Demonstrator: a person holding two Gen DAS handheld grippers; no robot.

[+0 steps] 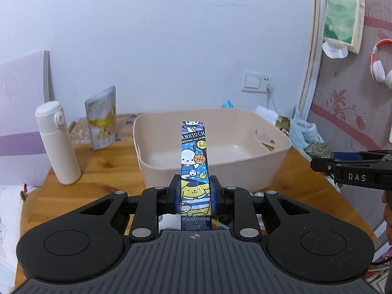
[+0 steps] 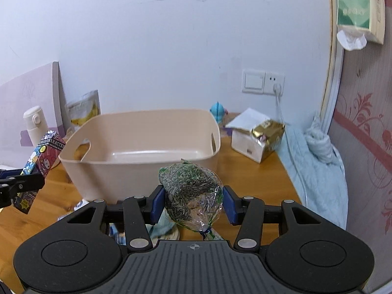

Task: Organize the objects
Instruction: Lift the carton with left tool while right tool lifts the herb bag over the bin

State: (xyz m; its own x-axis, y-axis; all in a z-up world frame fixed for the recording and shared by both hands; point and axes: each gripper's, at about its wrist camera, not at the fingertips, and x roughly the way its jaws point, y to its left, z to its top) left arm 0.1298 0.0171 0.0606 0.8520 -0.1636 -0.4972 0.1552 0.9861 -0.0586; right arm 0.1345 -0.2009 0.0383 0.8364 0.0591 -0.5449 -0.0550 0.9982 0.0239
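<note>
- Left gripper [image 1: 195, 197], black frame with blue pads, is clamped narrow on a long flat cartoon-printed pen box [image 1: 194, 161], gripped near its lower end so most of its length sticks forward, toward the tub.
- Right gripper [image 2: 191, 203] stands about half closed around a clear cellophane bag of dark seeds tied at the neck [image 2: 189, 193]; both pads press its sides and the knot hangs below, which keeps the loose bag from slipping.
- Beige plastic storage tub with cut-out handles [image 2: 103, 166] sits empty on the wooden desk [image 2: 257, 183], directly ahead of both grippers; likely the drop target.
- Both loads are held off the desk, short of the tub's near rim.
- White flip-top flask [image 1: 57, 142] and banana-chip pouch [image 1: 101, 117] stand left of the tub, untouched.
</note>
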